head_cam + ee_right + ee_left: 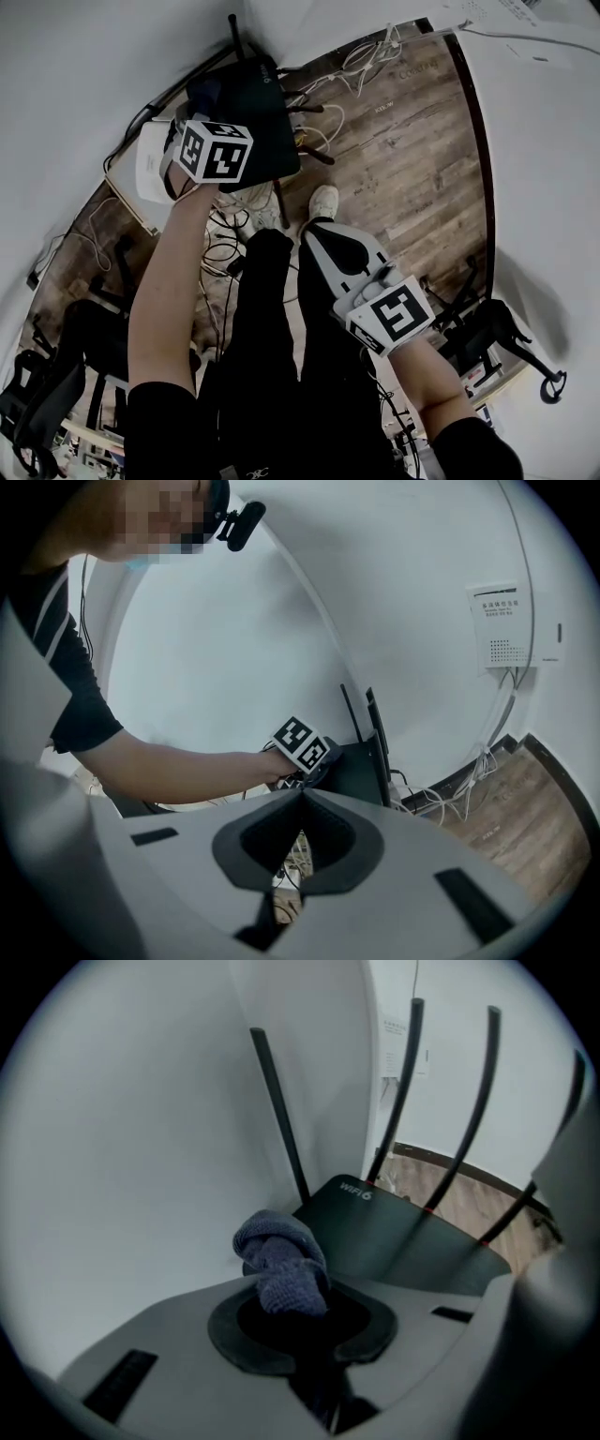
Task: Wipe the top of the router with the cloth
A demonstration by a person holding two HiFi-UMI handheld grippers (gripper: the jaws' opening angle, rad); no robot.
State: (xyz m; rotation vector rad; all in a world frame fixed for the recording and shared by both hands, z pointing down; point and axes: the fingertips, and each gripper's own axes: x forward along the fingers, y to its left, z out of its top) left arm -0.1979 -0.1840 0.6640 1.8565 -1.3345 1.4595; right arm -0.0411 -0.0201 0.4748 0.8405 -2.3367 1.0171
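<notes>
Head view: left gripper [208, 112] over router [267, 112], beside wall. Right gripper [321, 236] low, well apart from router, above wooden floor [412, 159].
Left gripper view: jaws clamped on blue cloth [281, 1262]. Cloth at near corner of router top. Antennas [279, 1115] upright.
Right gripper view: jaws together, nothing between.

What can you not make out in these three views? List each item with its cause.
Left gripper view: whether the cloth in the left gripper touches the router; its fingers block the contact.
Head view: part of the router's top, behind the marker cube.
Right gripper view: print on the wall box, too small.
</notes>
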